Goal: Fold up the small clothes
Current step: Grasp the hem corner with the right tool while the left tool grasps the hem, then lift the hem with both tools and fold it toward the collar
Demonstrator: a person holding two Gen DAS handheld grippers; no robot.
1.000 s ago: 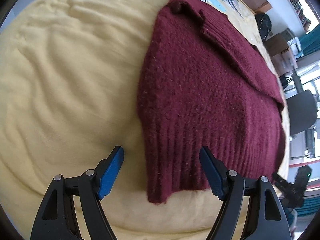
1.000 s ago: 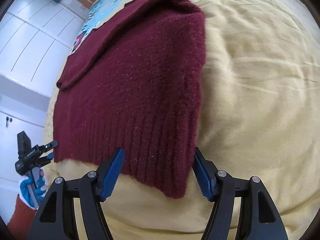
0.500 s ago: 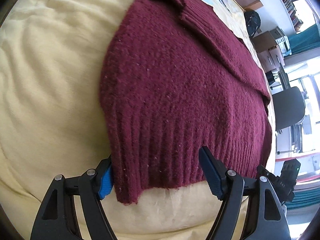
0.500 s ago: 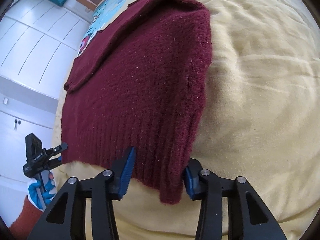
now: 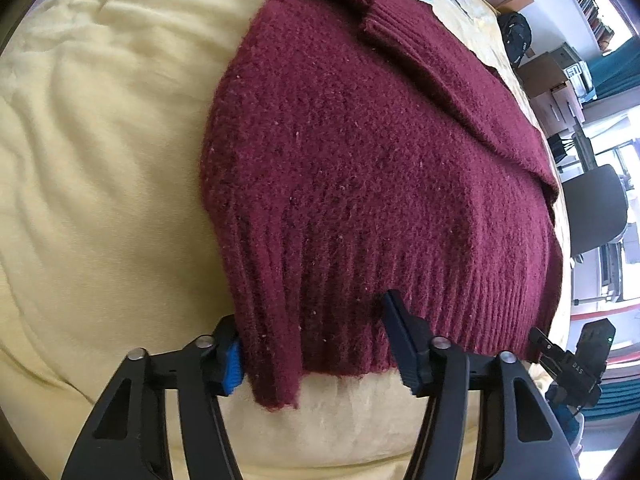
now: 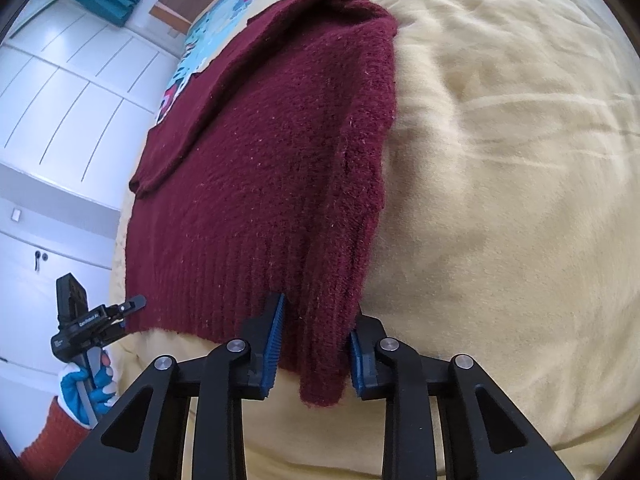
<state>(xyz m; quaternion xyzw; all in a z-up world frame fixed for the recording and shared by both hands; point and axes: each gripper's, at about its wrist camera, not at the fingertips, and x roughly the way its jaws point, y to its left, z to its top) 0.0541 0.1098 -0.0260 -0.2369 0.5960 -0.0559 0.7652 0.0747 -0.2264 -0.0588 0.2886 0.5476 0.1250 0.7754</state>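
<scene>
jaws of both tools have just been closing on the hem of the sweater [image 5: 360, 168], which lies on the bed [image 5: 100, 160]. right tool [image 6: 314, 344] grasps the right hem corner; left tool [image 5: 316, 344] straddles the left corner, not yet clenched. fold lift likely next.

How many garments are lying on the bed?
1: a maroon sweater spread on the yellow blanket, its near hem corners between the left tool and right tool. Others may lie outside view.
</scene>
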